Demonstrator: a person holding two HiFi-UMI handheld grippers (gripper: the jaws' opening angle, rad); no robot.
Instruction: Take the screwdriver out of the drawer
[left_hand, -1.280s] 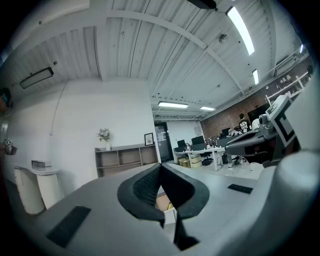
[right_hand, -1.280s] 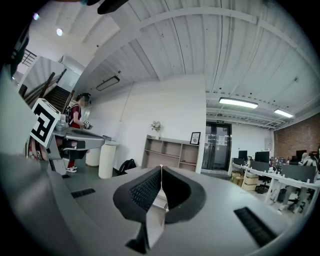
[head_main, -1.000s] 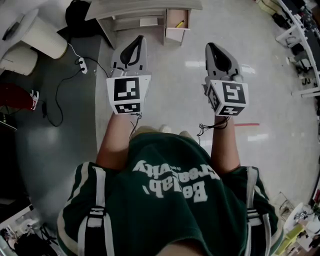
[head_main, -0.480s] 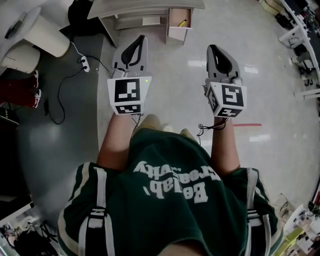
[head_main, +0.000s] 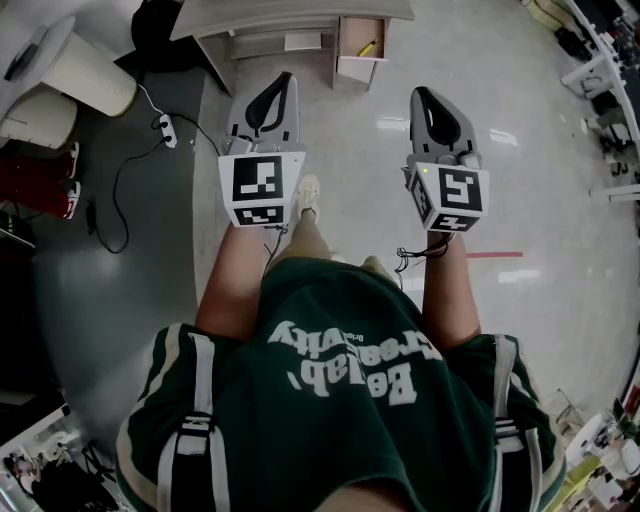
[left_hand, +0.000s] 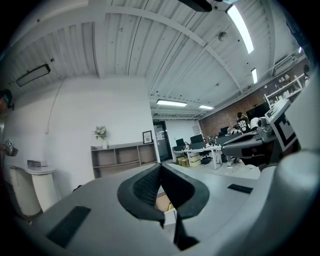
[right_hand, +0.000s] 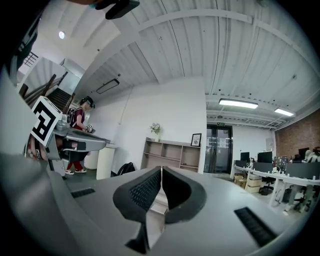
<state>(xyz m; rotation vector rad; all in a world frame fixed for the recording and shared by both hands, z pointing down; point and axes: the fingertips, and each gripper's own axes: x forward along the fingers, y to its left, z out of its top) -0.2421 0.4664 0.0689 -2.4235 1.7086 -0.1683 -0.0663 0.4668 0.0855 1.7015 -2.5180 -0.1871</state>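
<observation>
Screwdriver (head_main: 368, 46) in open drawer (head_main: 355, 70), near right wall, open floor (head_main: 350, 150) ahead

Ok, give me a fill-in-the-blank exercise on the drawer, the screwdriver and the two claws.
1. The drawer ahead on the floor stands ____.
2. The screwdriver lying inside it is ____ in colour.
3. The left claw and the right claw are both ____, with nothing between their jaws.

Missing words: open; yellow; shut
</observation>
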